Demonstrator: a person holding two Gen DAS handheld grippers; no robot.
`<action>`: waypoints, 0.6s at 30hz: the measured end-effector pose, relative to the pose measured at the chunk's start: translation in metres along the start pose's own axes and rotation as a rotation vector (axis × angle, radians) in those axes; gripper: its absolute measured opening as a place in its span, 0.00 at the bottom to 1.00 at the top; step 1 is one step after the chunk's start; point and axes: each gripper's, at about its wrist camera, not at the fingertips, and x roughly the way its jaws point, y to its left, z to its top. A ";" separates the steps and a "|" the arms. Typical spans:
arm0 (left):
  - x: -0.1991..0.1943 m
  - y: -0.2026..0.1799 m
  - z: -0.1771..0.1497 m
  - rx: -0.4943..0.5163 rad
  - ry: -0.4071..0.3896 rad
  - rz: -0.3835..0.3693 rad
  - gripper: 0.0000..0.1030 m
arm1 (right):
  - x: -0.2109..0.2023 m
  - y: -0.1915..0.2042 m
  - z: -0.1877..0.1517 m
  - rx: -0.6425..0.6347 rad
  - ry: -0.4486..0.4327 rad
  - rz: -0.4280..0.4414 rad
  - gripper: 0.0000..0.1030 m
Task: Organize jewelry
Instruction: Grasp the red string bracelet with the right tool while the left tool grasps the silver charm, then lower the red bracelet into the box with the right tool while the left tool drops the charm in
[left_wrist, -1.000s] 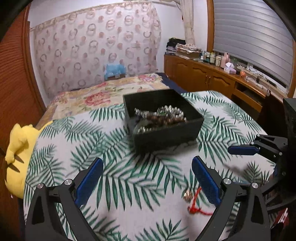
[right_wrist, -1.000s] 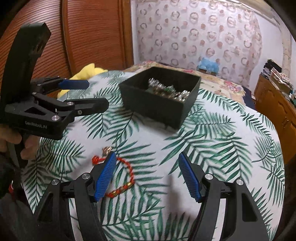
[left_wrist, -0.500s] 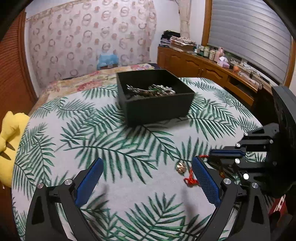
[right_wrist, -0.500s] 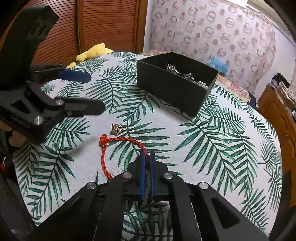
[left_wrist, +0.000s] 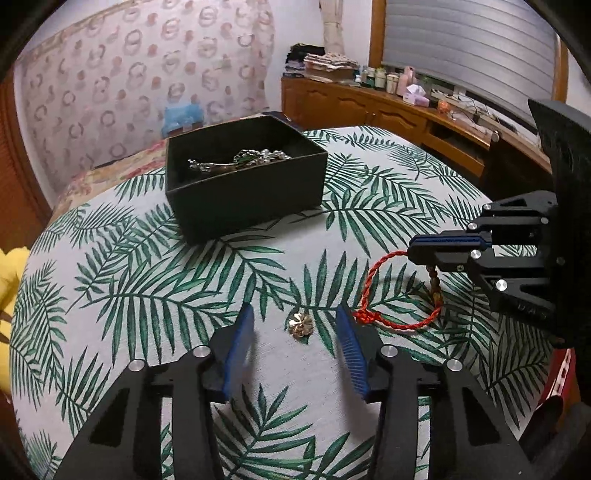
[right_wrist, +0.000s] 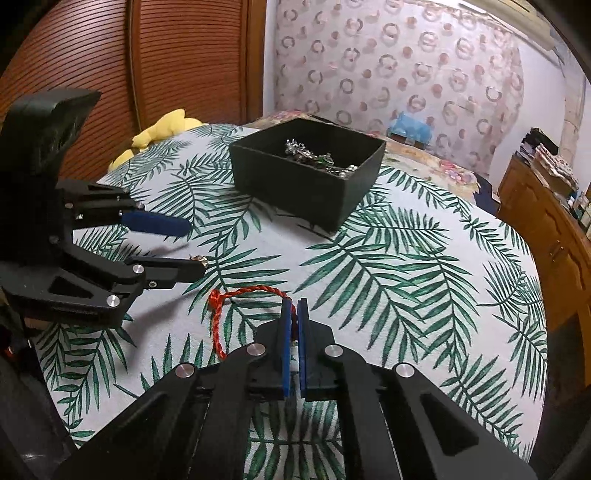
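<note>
- the right gripper (right_wrist: 291, 314) has its blue fingers (right_wrist: 286, 350) pressed together, pinching the red cord bracelet (right_wrist: 236, 295); seen from the left wrist, the same gripper (left_wrist: 424, 249) holds the cord up off the cloth, with a short string of brownish beads (left_wrist: 433, 278) hanging below the fingers.
- the rest of the red cord bracelet (left_wrist: 388, 317) loops down onto the leaf-print cloth (left_wrist: 147, 295) that covers the surface, its knotted end lying just beside the left gripper's right-hand finger (left_wrist: 351, 350).
- the left gripper (left_wrist: 295, 345) has its fingers spread partway; they have just been closing, with a small gold flower charm (left_wrist: 300, 324) lying on the cloth between the tips, touched by neither finger.
- in the right wrist view the left gripper (right_wrist: 192, 251) comes in from the left, and only a sliver of the charm (right_wrist: 197, 258) shows past its lower finger.
- a black open box (left_wrist: 243, 192) stands on the cloth toward the far edge of the surface, well apart from both grippers, holding a tangle of silvery jewelry (left_wrist: 243, 160).
- a yellow plush toy (right_wrist: 162, 129) sits past the far left edge of the surface.
</note>
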 end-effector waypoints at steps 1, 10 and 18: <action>0.001 -0.001 0.000 -0.001 0.002 -0.002 0.39 | -0.001 -0.001 0.000 0.005 -0.004 0.001 0.04; 0.010 -0.003 -0.003 0.012 0.024 0.016 0.26 | -0.006 -0.007 -0.005 0.029 -0.016 0.003 0.04; 0.006 -0.003 -0.001 0.018 0.010 0.020 0.14 | -0.013 -0.010 -0.003 0.036 -0.040 -0.002 0.04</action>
